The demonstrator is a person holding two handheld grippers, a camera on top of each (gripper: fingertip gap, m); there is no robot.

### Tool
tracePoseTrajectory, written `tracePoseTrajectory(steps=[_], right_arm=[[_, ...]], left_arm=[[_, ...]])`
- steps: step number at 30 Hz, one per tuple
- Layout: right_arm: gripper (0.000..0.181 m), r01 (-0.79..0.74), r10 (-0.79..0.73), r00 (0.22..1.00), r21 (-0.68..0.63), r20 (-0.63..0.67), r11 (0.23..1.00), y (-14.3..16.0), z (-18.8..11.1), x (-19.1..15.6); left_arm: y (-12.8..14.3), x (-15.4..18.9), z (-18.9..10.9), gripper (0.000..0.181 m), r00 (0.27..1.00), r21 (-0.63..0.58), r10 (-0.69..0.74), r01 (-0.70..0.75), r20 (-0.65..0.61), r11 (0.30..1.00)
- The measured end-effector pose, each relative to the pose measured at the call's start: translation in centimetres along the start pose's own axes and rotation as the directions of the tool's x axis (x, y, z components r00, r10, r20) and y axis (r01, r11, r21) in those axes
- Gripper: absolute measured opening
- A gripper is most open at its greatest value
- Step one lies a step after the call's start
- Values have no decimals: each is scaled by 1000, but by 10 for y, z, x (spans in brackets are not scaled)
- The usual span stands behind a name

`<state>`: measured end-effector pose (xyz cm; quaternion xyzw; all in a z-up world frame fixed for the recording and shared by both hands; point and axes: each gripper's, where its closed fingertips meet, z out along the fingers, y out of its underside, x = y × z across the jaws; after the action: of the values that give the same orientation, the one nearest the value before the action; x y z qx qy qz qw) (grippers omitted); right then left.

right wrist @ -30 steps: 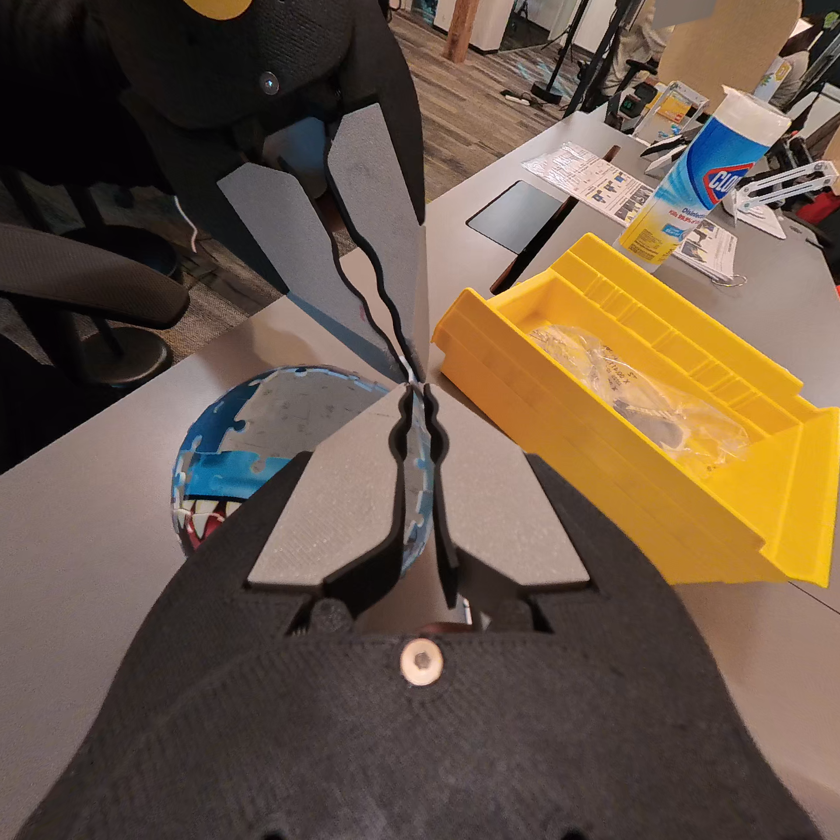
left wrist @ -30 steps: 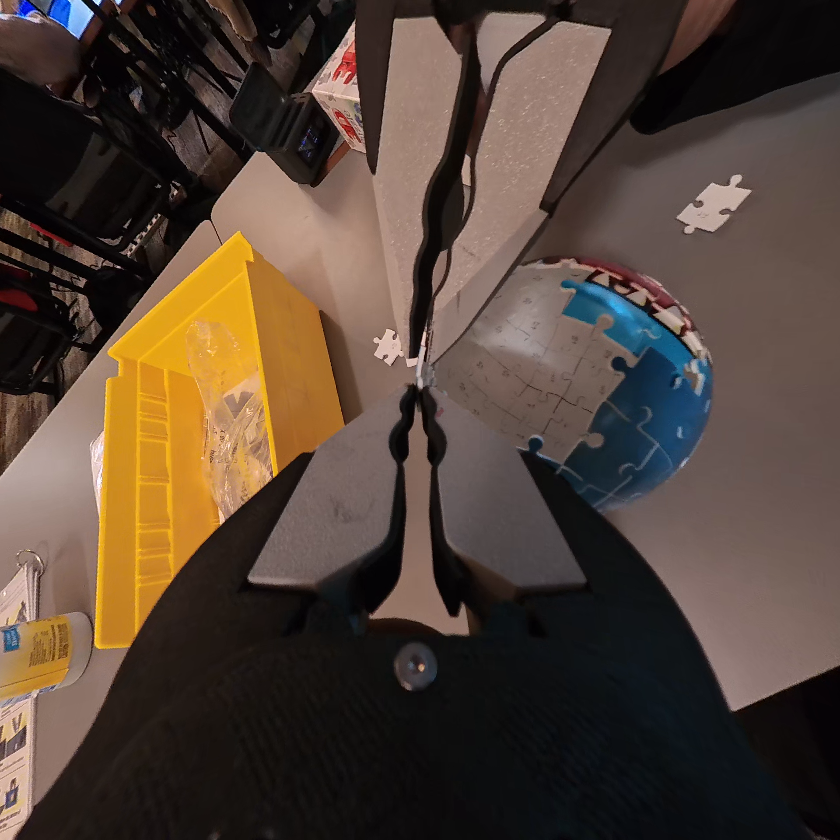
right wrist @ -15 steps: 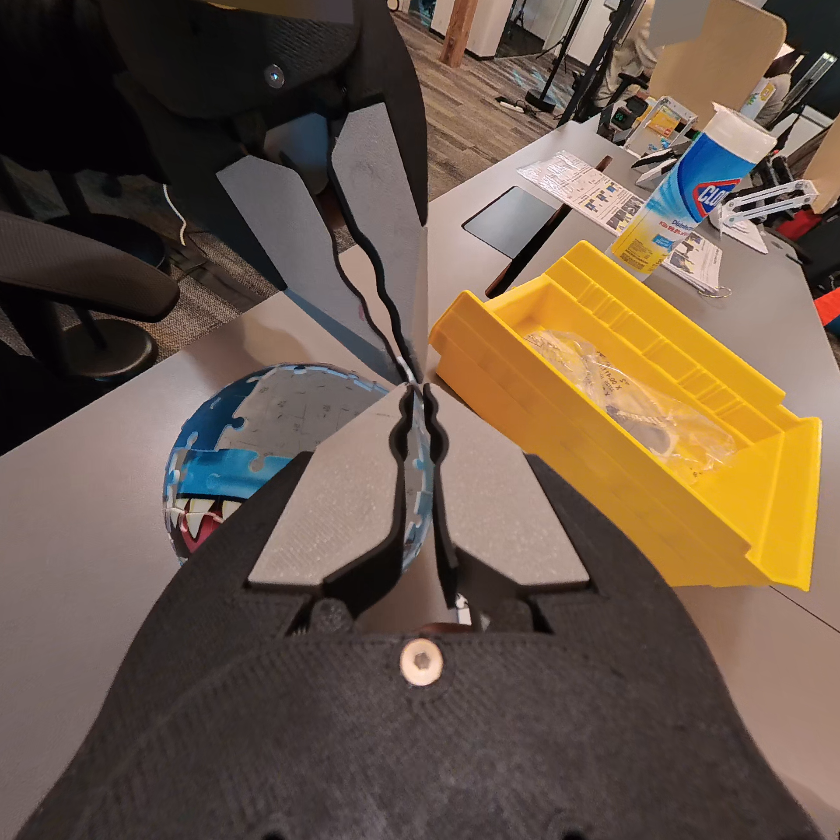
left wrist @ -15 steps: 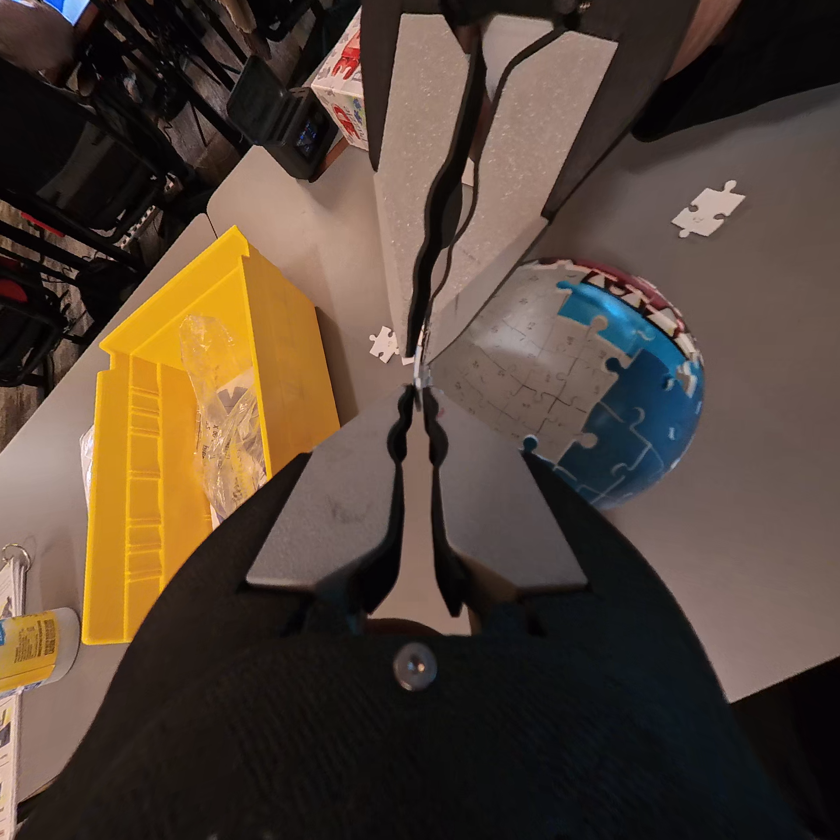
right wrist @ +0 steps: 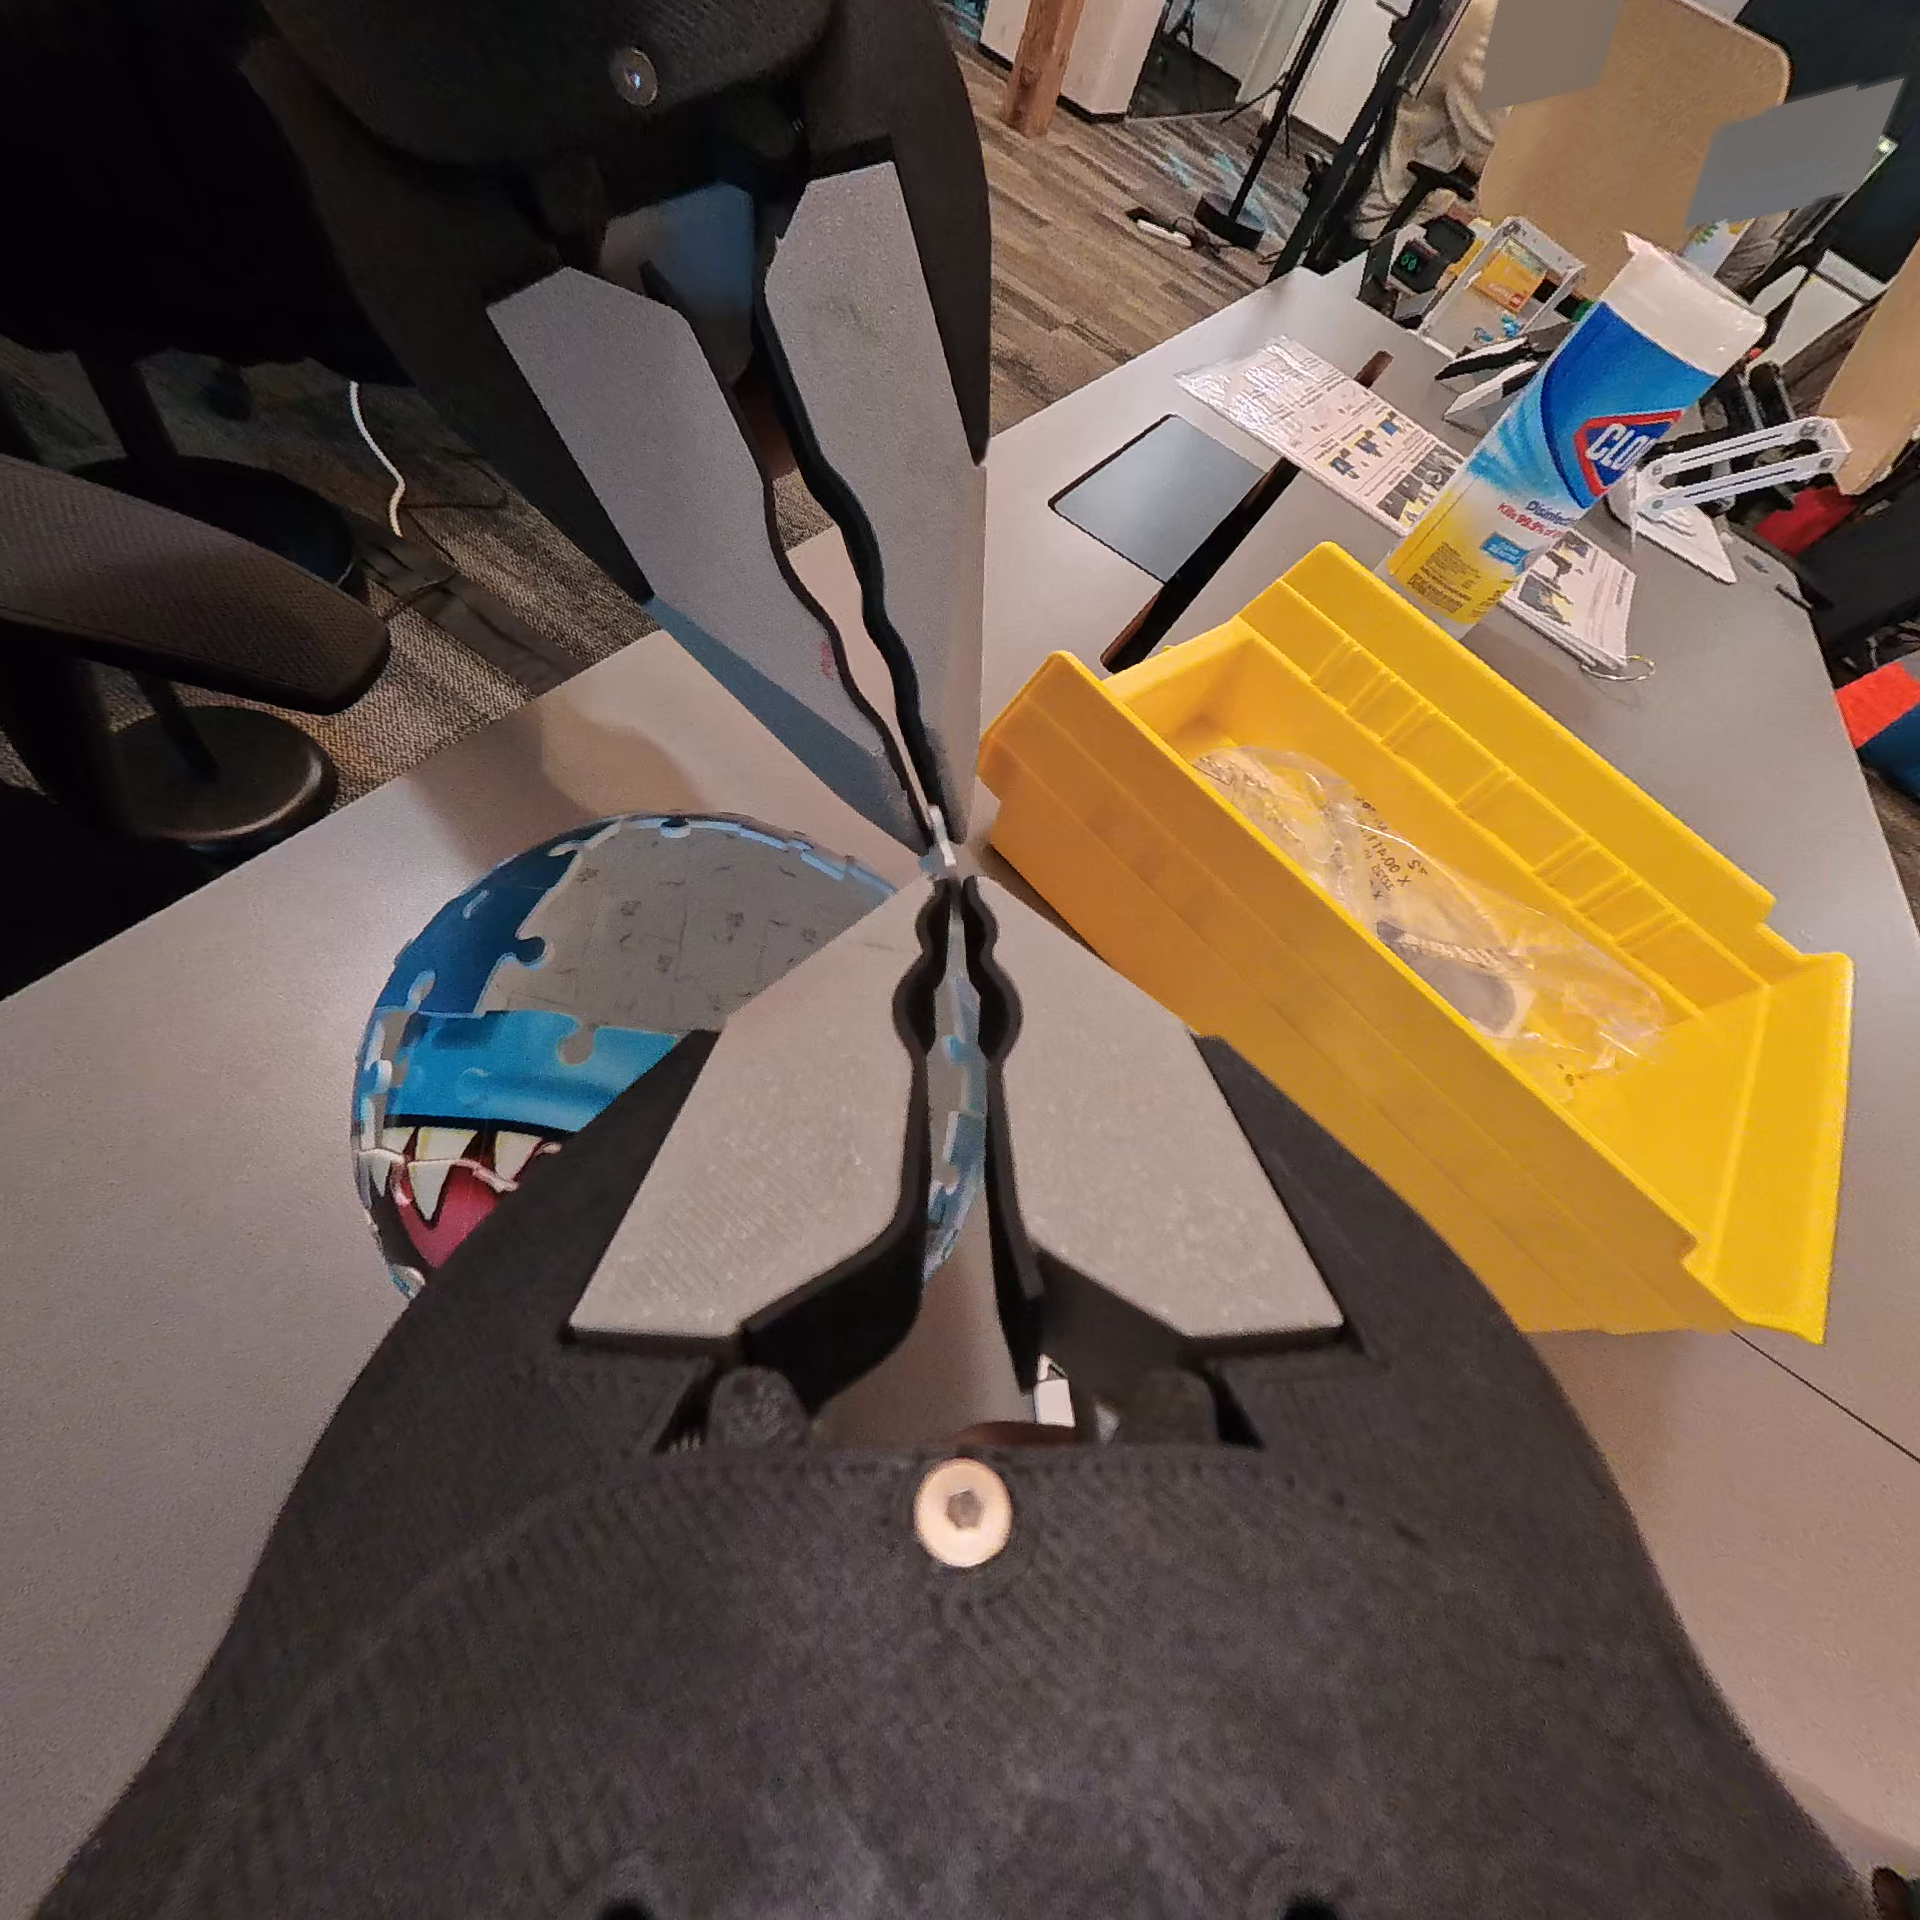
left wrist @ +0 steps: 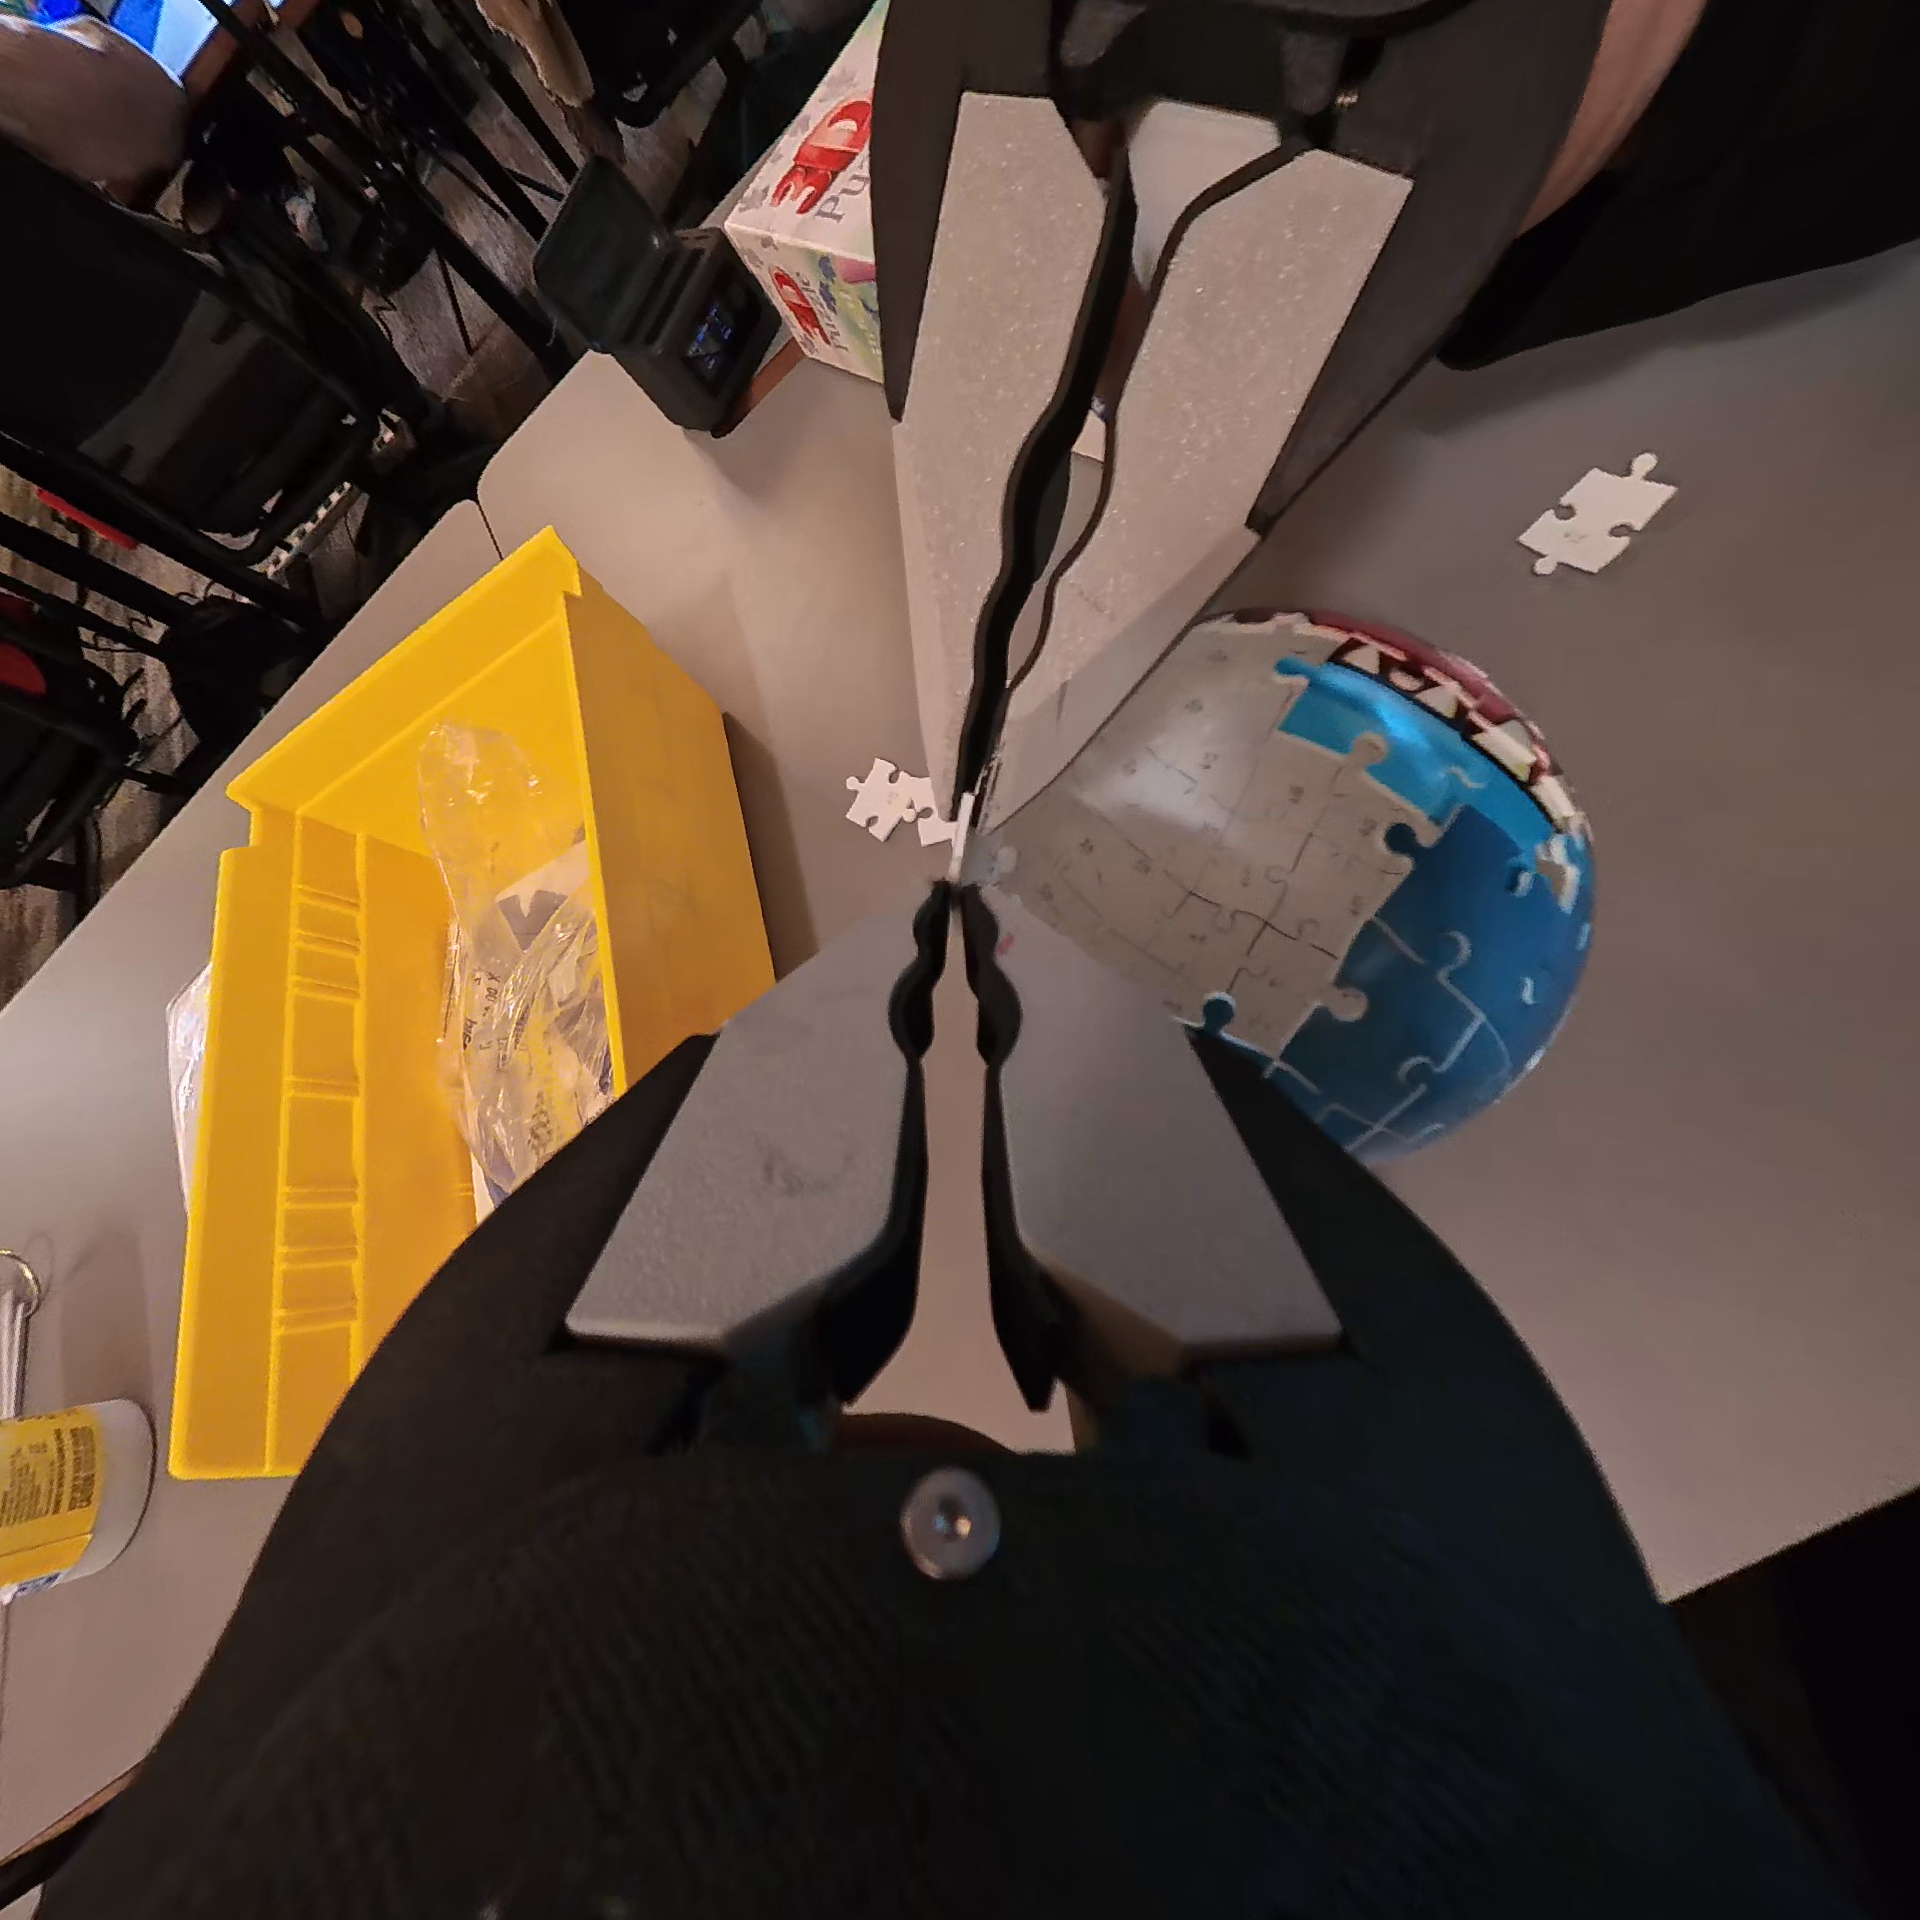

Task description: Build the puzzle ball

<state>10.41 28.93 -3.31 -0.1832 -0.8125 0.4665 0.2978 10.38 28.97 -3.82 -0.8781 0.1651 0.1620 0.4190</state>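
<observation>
The puzzle ball (left wrist: pixel 1351 883) sits on the grey table (left wrist: pixel 1558 1299), part blue, part grey-backed, with a toothed mouth showing in the right wrist view (right wrist: pixel 623 987). My left gripper (left wrist: pixel 954 883) and my right gripper (right wrist: pixel 951 891) meet tip to tip just above the table beside the ball. Both are shut, with a small white puzzle piece (left wrist: pixel 964 831) pinched edge-on where the tips meet; it also shows in the right wrist view (right wrist: pixel 942 840). Two loose white pieces lie on the table, one (left wrist: pixel 888 805) near the tips and one (left wrist: pixel 1595 514) beyond the ball.
A yellow bin (left wrist: pixel 665 831) holding a clear plastic bag (left wrist: pixel 509 935) stands next to the grippers, also in the right wrist view (right wrist: pixel 1299 1091). A puzzle box (left wrist: pixel 821 260), a black device (left wrist: pixel 665 301) and a wipes canister (right wrist: pixel 1579 436) stand farther off. The table edge is near the ball. Only a small space, under 4 cm, lies between the two pairs of fingers.
Both grippers stay shut and tip to tip on the white piece. They have drifted slightly together; the ball and bin have not moved.
</observation>
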Motion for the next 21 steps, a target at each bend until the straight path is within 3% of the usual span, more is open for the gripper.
tracePoseTrajectory(steps=[8, 13, 21], right_arm=[[0, 31, -31, 1000, 33, 4, 999, -4, -2, -1], [0, 193, -190, 981, 88, -46, 977, -12, -8, -1], [0, 269, -272, 962, 146, 5, 952, -16, -7, -7]], left_arm=[[-3, 3, -4, 0, 999, 1, 23, -23, 27, 1000], [-8, 4, -7, 0, 999, 20, 23, -24, 39, 1000], [-8, 5, -9, 0, 999, 48, -33, 34, -27, 998]])
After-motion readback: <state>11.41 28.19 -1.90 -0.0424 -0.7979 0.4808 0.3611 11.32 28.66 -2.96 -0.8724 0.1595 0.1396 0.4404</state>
